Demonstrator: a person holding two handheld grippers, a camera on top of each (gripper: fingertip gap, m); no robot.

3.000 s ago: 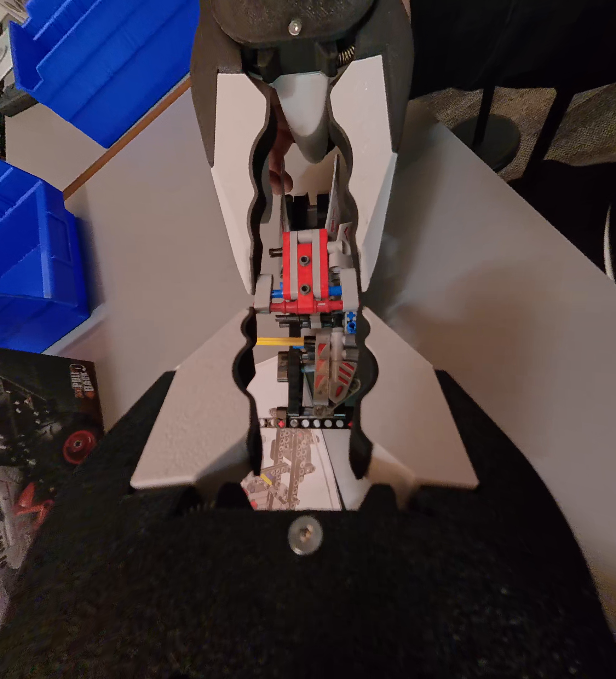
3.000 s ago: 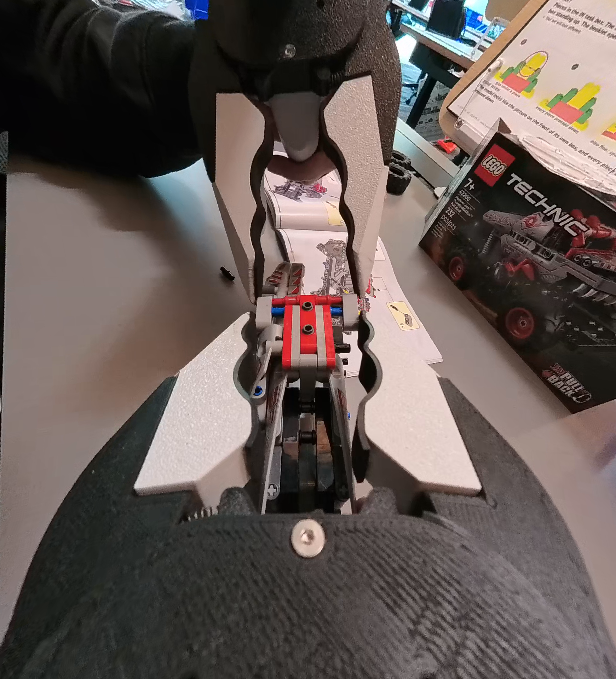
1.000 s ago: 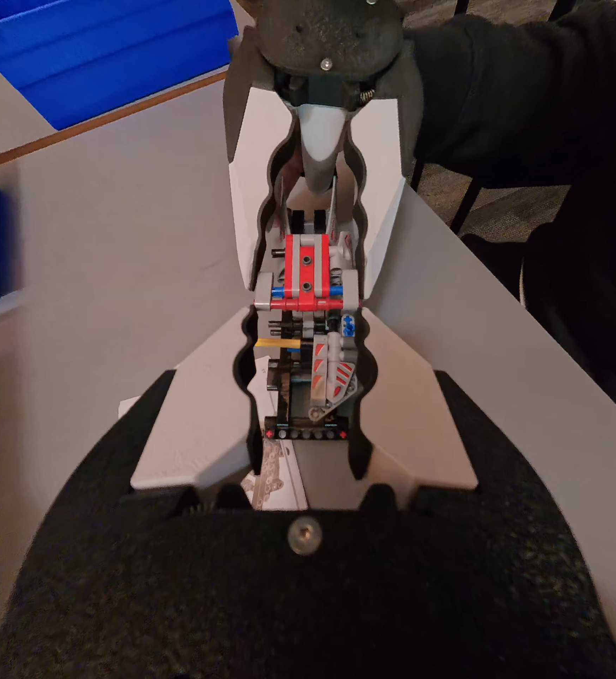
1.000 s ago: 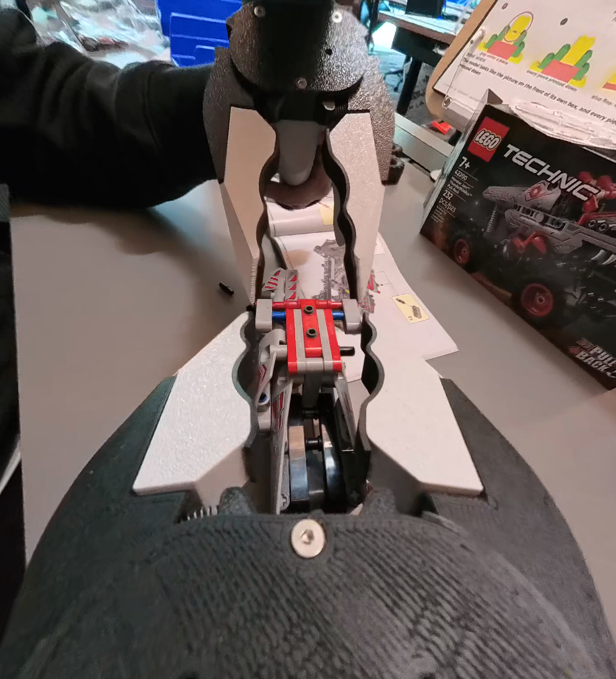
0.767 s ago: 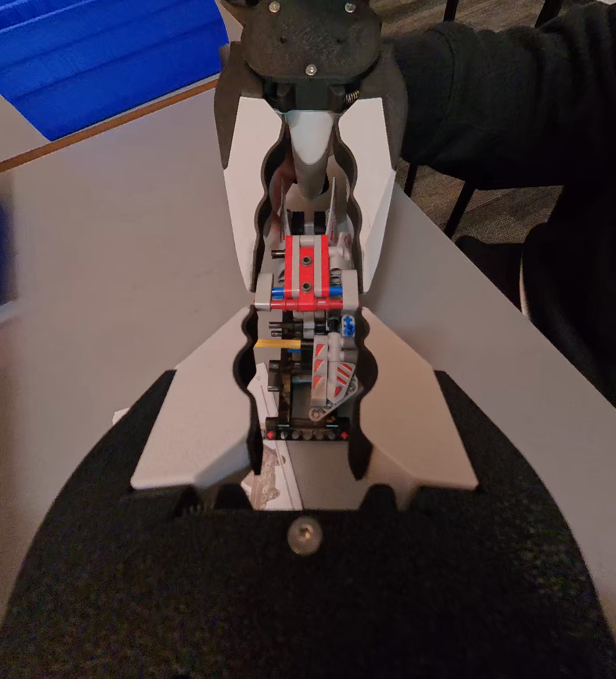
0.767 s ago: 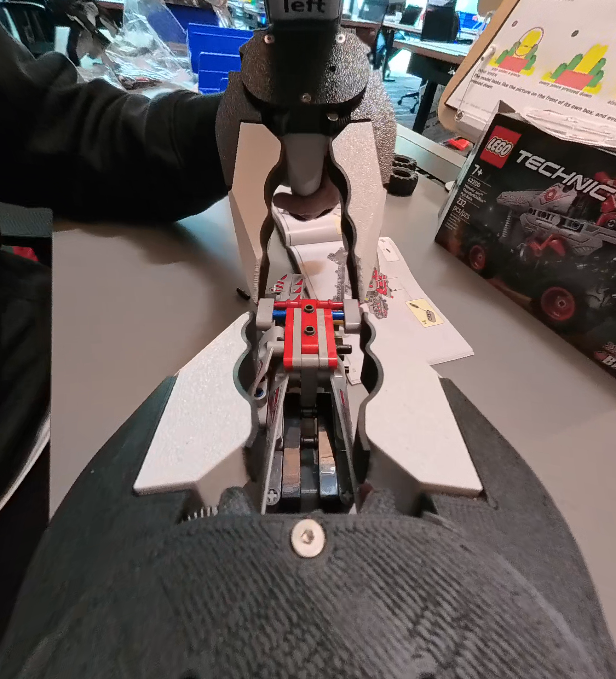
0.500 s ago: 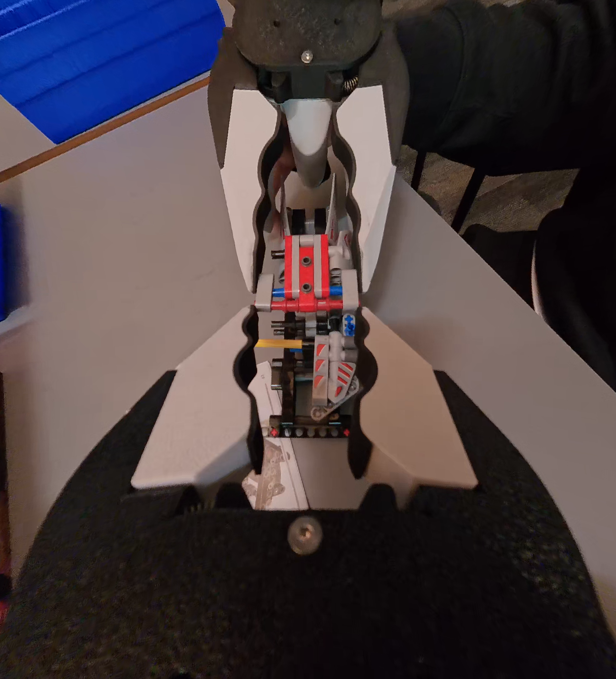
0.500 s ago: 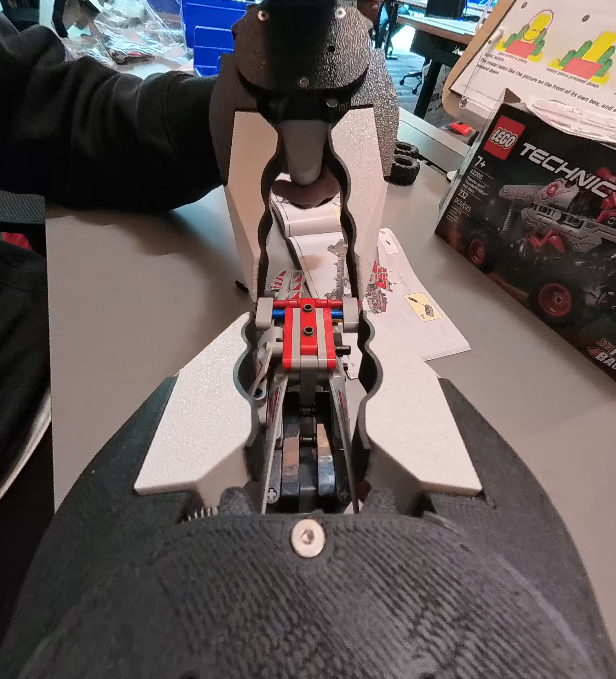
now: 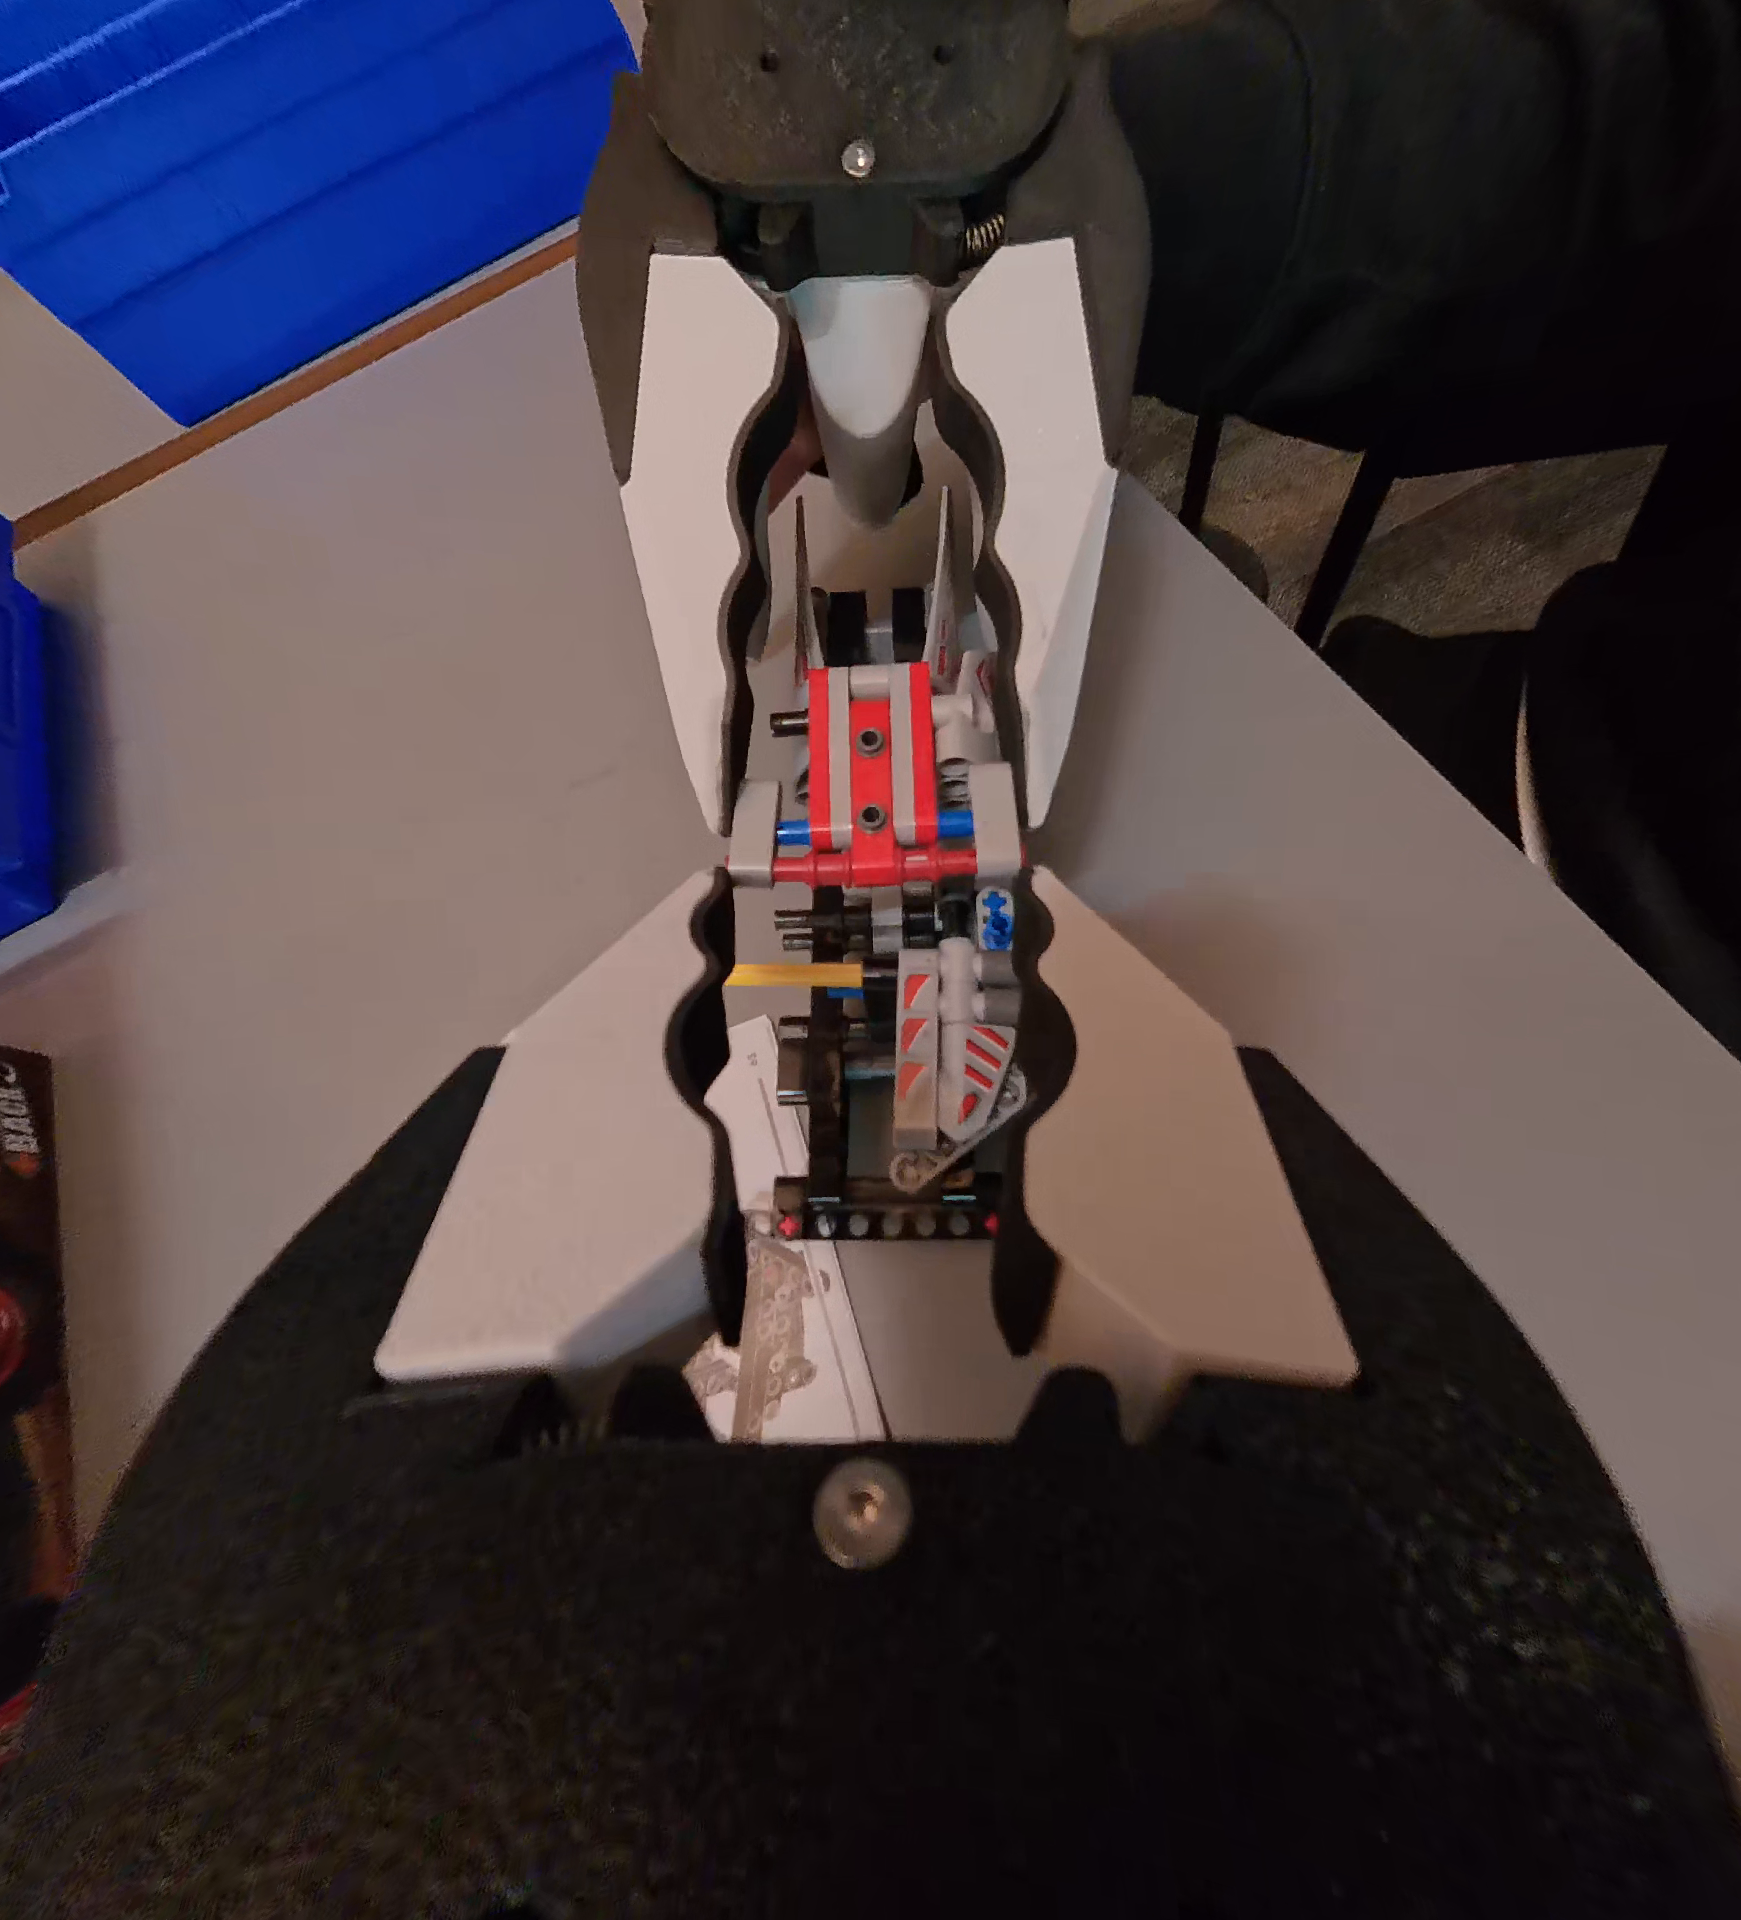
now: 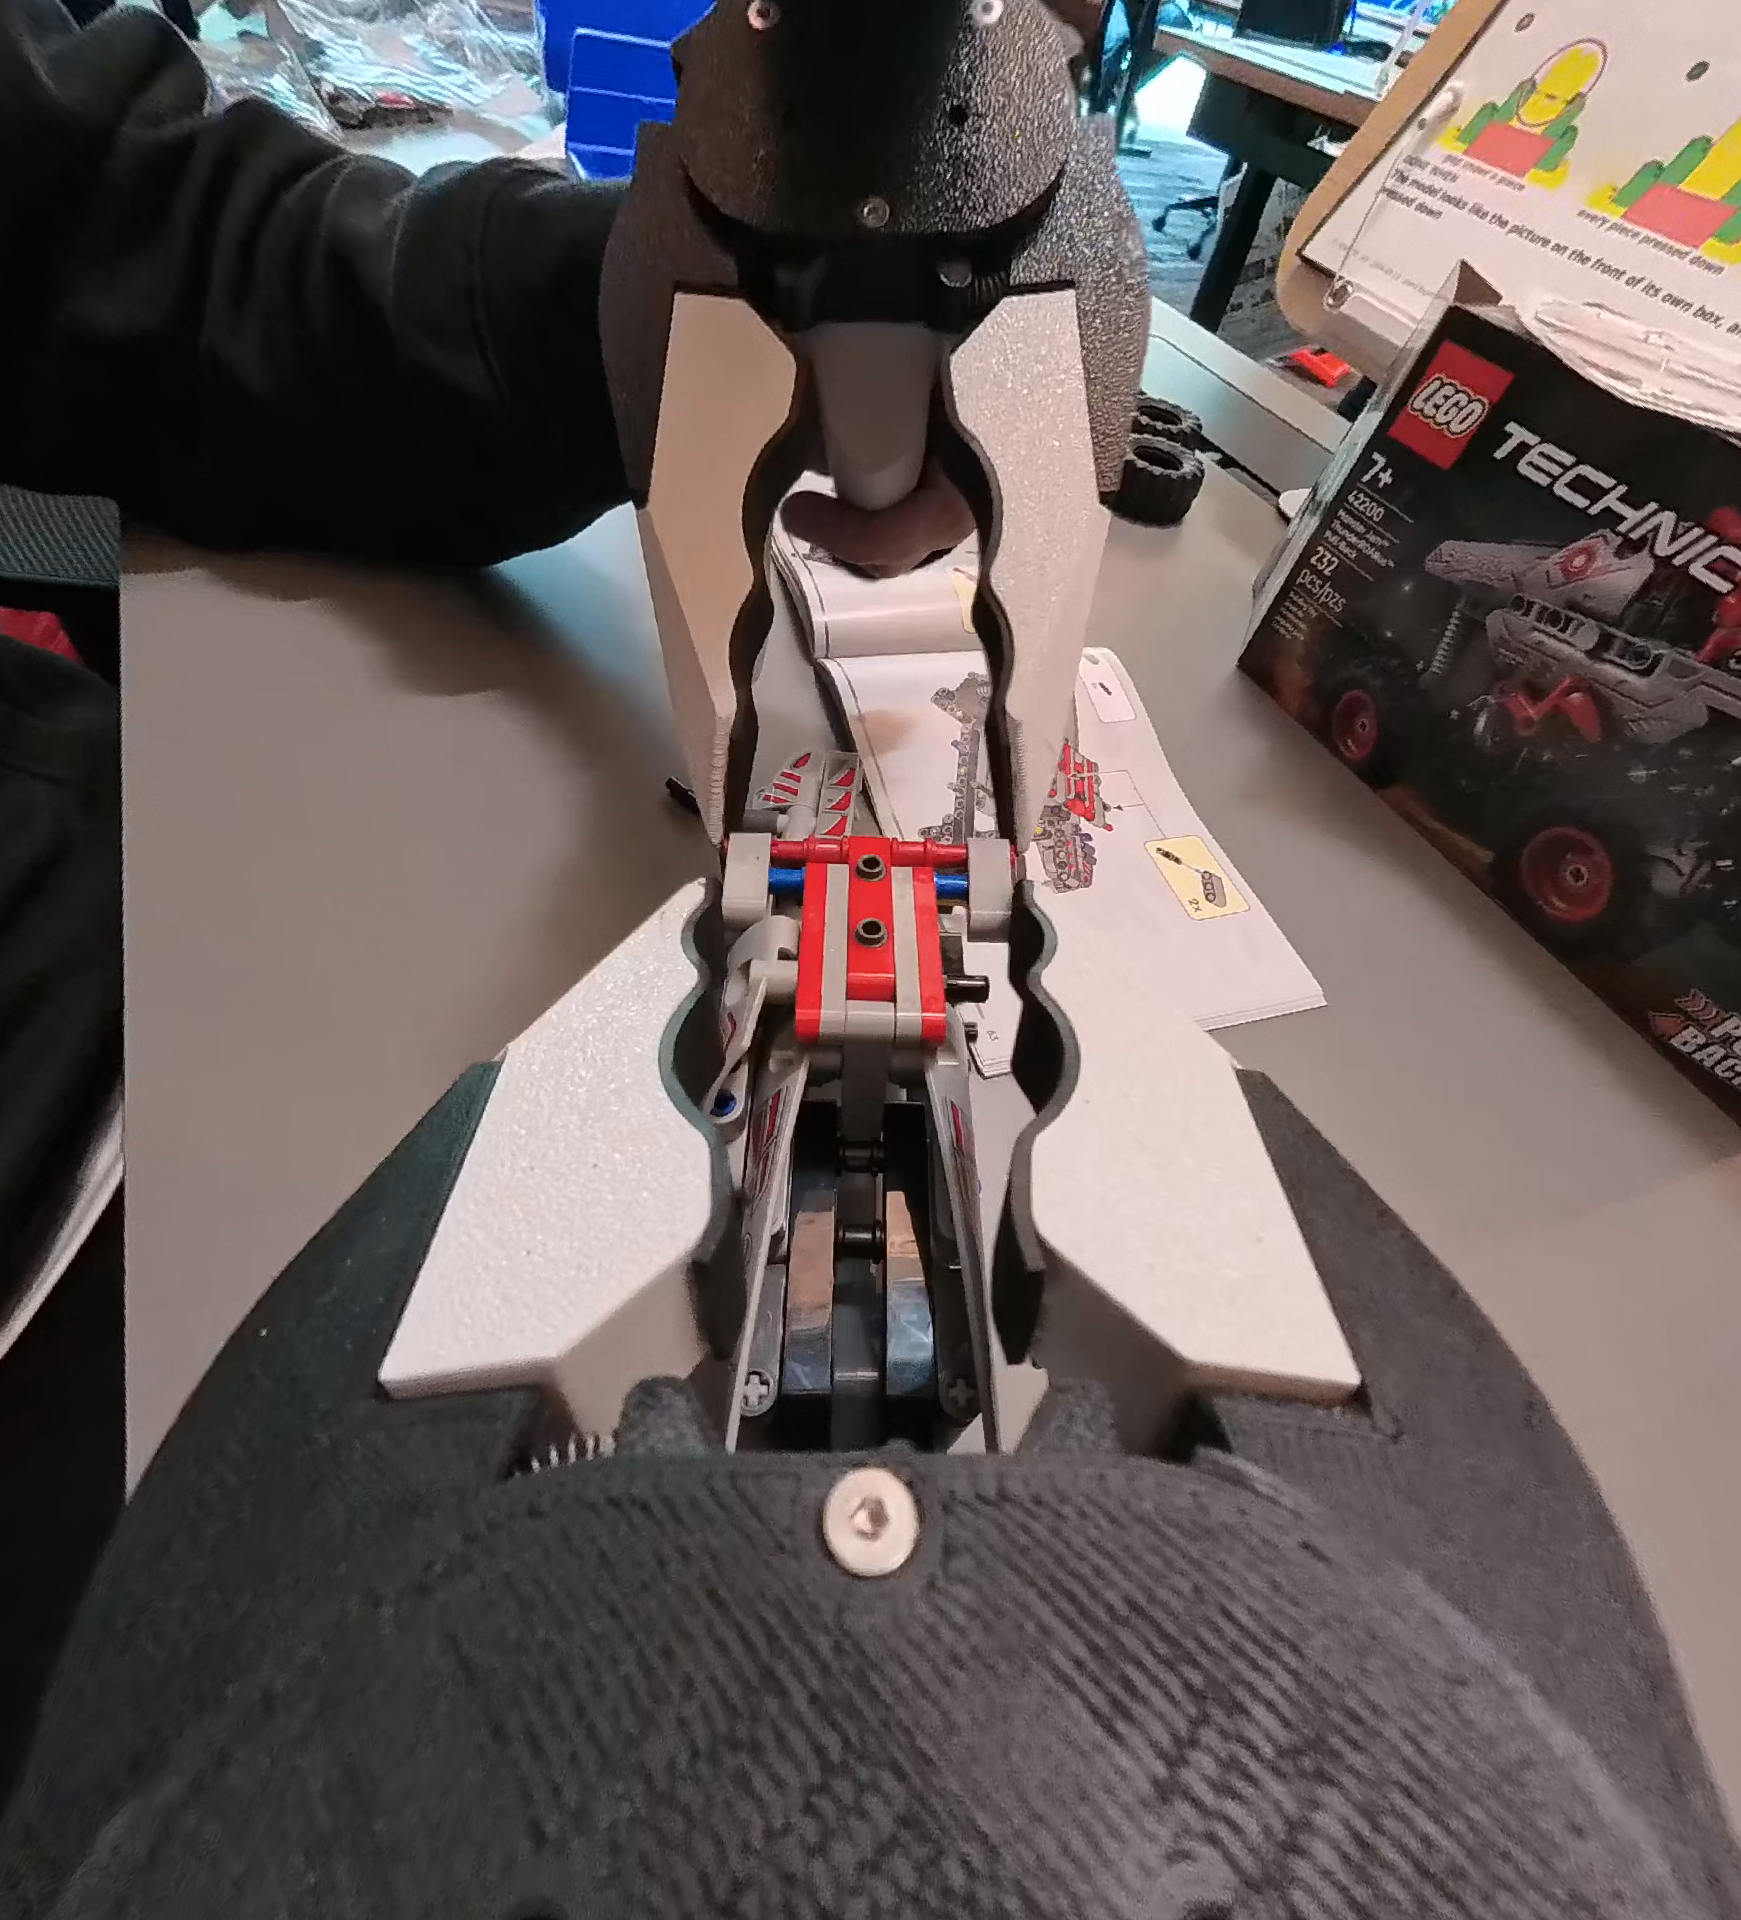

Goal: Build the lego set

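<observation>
A part-built Lego model (image 9: 871,790) of red, grey and black Technic pieces hangs above the grey table (image 9: 378,779), held from both ends. My left gripper (image 9: 871,904) is shut on the black frame end with the red-striped grey panel (image 9: 959,1060). My right gripper (image 9: 871,821) comes in from the far side, tip to tip with it. In the right wrist view my right gripper (image 10: 871,904) is shut on the model (image 10: 871,935) around its two long grey side panels. The left gripper (image 10: 871,821) faces it from beyond.
The open instruction booklet (image 10: 1157,914) lies under the model. The set's box (image 10: 1572,675) stands to the right, with a picture sheet (image 10: 1572,156) behind it. Two black tyres (image 10: 1167,457) and a small black pin (image 10: 677,792) lie on the table. Blue bins (image 9: 222,156) are at the far left. Both grippers' tips are close together, under 4 cm apart.
Both grippers keep their hold on the model and have swung together a little. The set's box has come back into the left wrist view's left edge.
</observation>
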